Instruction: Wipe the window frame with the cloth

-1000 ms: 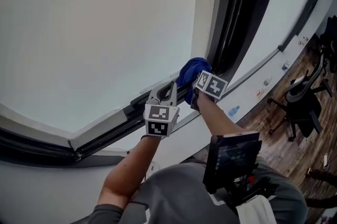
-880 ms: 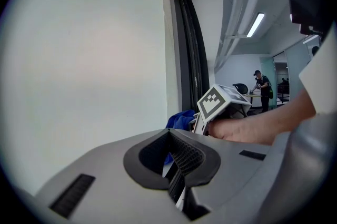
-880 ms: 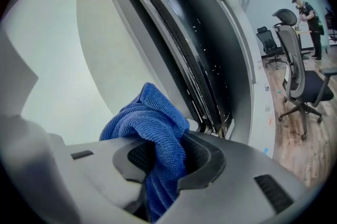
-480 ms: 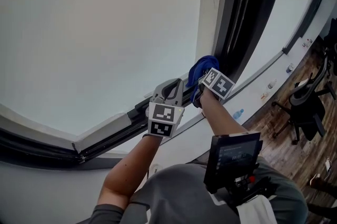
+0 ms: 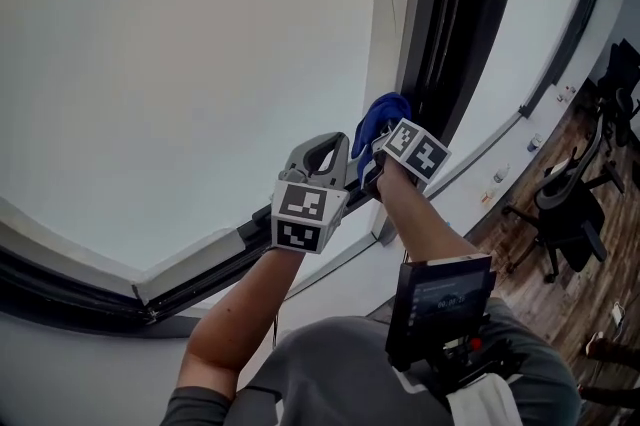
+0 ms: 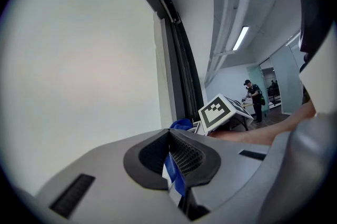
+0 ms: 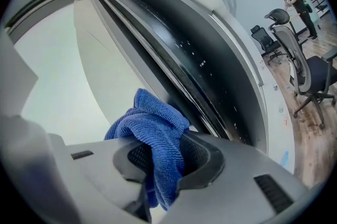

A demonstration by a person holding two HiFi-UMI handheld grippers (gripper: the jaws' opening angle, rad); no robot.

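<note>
Right gripper view: right tool (image 7: pixel 160 148) clamps the cloth (image 7: pixel 152 120), bunched against the window frame (image 7: pixel 202 68).

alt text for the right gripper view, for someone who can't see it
The right gripper is shut on a bunched blue cloth, held up against the dark window frame. Office chairs stand on a wood floor at the far right.

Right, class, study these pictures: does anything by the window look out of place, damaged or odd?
Nothing stands out. The blue cloth is bunched in the right gripper, held at the dark window frame, which looks intact apart from pale specks. The left gripper sits shut beside it.
</note>
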